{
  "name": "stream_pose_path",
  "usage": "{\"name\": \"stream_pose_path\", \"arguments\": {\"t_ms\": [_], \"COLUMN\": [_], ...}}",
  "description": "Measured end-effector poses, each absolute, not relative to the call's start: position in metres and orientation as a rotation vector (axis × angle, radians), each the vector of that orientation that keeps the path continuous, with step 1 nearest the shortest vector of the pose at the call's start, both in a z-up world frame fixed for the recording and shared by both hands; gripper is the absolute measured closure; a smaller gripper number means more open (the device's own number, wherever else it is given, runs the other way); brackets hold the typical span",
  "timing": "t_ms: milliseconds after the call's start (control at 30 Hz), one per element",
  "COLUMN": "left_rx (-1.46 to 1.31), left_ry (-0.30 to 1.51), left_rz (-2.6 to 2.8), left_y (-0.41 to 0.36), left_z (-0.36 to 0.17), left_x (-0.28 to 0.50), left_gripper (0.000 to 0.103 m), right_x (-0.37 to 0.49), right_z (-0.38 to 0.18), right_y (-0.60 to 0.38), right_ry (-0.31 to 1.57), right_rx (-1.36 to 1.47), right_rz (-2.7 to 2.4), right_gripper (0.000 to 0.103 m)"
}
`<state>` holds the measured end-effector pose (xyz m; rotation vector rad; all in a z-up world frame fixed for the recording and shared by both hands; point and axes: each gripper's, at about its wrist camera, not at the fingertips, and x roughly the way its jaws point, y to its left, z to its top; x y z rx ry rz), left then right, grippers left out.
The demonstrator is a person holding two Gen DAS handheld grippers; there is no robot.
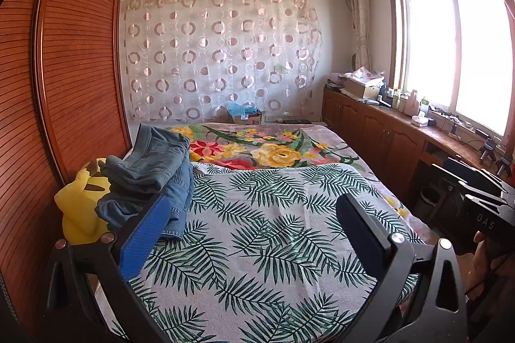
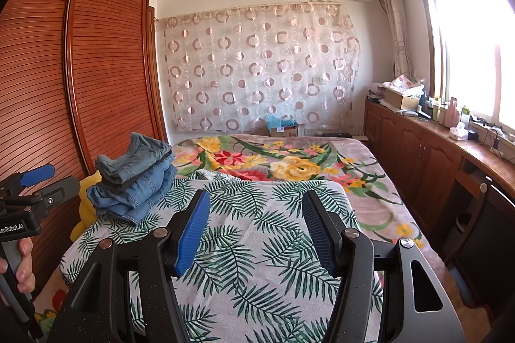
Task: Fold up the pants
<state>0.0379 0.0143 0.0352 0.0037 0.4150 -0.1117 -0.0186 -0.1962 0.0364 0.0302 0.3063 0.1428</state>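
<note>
Denim pants (image 1: 151,179) lie piled at the bed's (image 1: 273,230) left edge, at about ten o'clock from both grippers, on a yellow plush toy (image 1: 77,208). Left gripper (image 1: 254,233) is nearer, jaws apart and empty; right gripper (image 2: 256,230) likewise gapes over the leaf-print sheet. Both point slightly downward.

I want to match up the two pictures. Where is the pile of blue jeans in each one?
Left wrist view: the pile of jeans lies at middle left, on the bed's left edge, partly over a yellow plush toy.
Right wrist view: the pile is at middle left, beyond the right gripper's blue finger.
Shared landmark: the leaf-print sheet under the jeans in both.
</note>
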Motion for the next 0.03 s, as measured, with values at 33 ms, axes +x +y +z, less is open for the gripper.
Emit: {"name": "stream_pose_path", "arguments": {"t_ms": [33], "left_rx": [0.004], "left_ry": [0.415], "left_rz": [-0.112], "left_y": [0.0143], "left_z": [0.0352], "left_x": [0.0380], "left_gripper": [0.000], "right_x": [-0.0189], "right_z": [0.0359], "right_y": [-0.1955], "right_ry": [0.306], "right_rx": [0.030], "right_rz": [0.143], "right_gripper": [0.041]}}
